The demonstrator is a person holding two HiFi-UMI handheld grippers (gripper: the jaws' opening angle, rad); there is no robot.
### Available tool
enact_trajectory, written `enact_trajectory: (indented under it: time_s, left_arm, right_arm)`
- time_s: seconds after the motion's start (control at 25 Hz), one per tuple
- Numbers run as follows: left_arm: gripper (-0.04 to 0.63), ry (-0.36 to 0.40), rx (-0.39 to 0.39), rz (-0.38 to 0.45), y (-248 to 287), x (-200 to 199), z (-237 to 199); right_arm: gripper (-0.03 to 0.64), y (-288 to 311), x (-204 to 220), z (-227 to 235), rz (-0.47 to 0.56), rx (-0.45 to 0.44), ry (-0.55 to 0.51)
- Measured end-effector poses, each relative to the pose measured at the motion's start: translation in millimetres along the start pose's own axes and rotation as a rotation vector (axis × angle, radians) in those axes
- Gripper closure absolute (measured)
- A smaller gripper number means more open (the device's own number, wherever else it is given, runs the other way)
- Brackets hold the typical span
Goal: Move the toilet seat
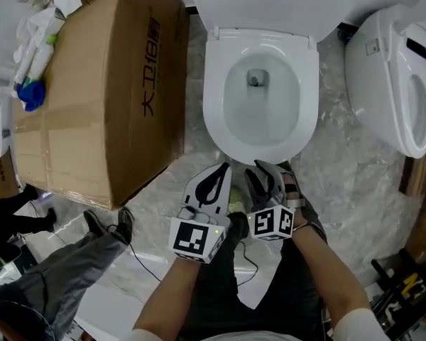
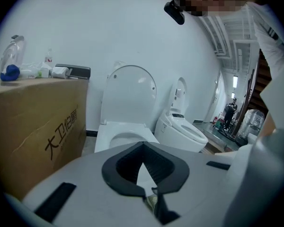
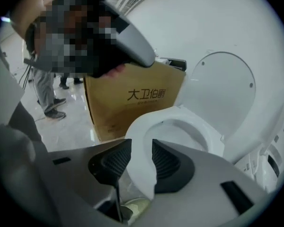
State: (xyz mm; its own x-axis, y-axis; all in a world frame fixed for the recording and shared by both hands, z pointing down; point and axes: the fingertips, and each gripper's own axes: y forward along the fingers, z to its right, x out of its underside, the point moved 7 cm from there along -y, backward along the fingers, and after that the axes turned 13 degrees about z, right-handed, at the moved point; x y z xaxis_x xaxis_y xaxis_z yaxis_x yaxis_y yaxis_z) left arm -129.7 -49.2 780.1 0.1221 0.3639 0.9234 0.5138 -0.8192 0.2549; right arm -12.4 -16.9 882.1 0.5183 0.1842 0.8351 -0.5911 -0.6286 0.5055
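A white toilet stands ahead with its seat point(image 1: 216, 109) lying flat on the bowl and its lid point(image 1: 270, 2) raised against the tank. Both grippers hover side by side just short of the bowl's front edge. My left gripper point(image 1: 224, 168) has its tips meeting and nothing between them; in the left gripper view the seat point(image 2: 118, 129) and lid point(image 2: 130, 93) lie beyond the left gripper point(image 2: 143, 144). My right gripper point(image 1: 272, 166) stands open. In the right gripper view, the seat's front rim point(image 3: 146, 126) shows through the gap of the right gripper point(image 3: 141, 145), untouched by the pads.
A large cardboard box point(image 1: 99, 84) sits close to the toilet's left, with bottles point(image 1: 30, 94) on top. A second white toilet point(image 1: 397, 77) stands to the right. Another person's legs point(image 1: 57, 261) are at lower left. Tools point(image 1: 405, 290) lie on the floor at lower right.
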Motion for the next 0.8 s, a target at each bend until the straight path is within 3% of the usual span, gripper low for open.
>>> enact_trajectory:
  time_s: [0.2,0.52,0.64,0.8]
  left_arm:
    - [0.588,-0.008,-0.023,-0.006,7.0,18.5,-9.2]
    - [0.588,-0.02,-0.038,0.001,6.5,34.7,-16.9]
    - [0.588,-0.023,-0.032,0.01,7.2,36.5,-16.7]
    - [0.588,-0.026,-0.031,0.016,6.0,28.8,-15.2]
  right_arm:
    - [0.455,22.5,41.0,-23.9,-0.056,-0.052,-0.206]
    - [0.443,39.4,79.1,-32.3,-0.112,-0.032,-0.435]
    - [0.445,44.1,81.6,-29.2,-0.118,-0.013,-0.486]
    - [0.446,39.9,73.2,-25.8,-0.131,-0.032,-0.451]
